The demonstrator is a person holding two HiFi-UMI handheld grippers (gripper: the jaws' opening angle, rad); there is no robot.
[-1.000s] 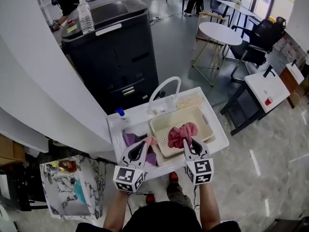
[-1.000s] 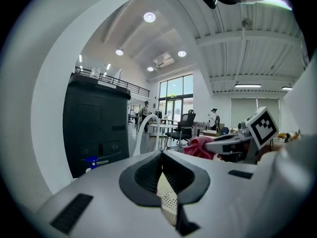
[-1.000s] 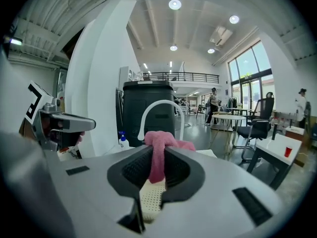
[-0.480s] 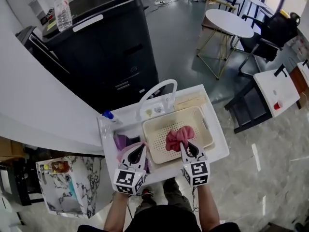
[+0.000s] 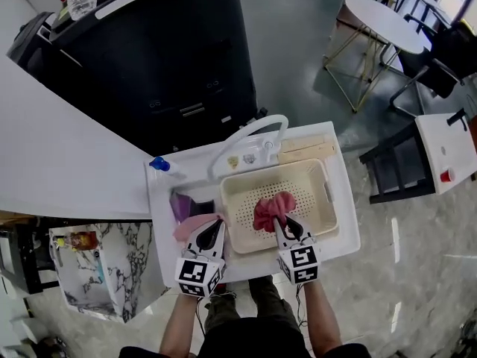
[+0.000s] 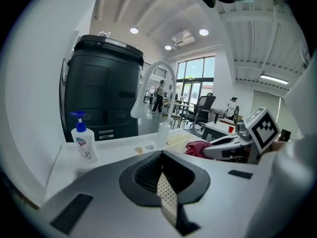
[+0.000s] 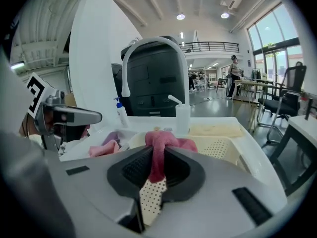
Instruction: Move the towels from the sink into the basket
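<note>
While pinching dark-pink cloth towel (image 5: 270,209) in right gripper (image 5: 281,224), lowered it into cream perforated plastic basket (image 5: 307,192); kept left gripper (image 5: 217,225) pressed together, empty; release next.

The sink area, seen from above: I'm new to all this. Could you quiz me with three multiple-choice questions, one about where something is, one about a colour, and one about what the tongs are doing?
1. Where is the purple towel?
A. In the sink, left of the basket
B. Inside the basket
C. On the floor

2. What colour is the towel at the right tongs?
A. Green
B. Red
C. Yellow

3. The right tongs are:
A. Wide open and empty
B. Out of sight
C. Shut on that towel

Answers:
1 A: the head view shows the purple towel in the basin beside the basket.
2 B: the red towel bunches at their tips, over the basket.
3 C: the right gripper view shows red cloth pinched between the jaws.
</note>
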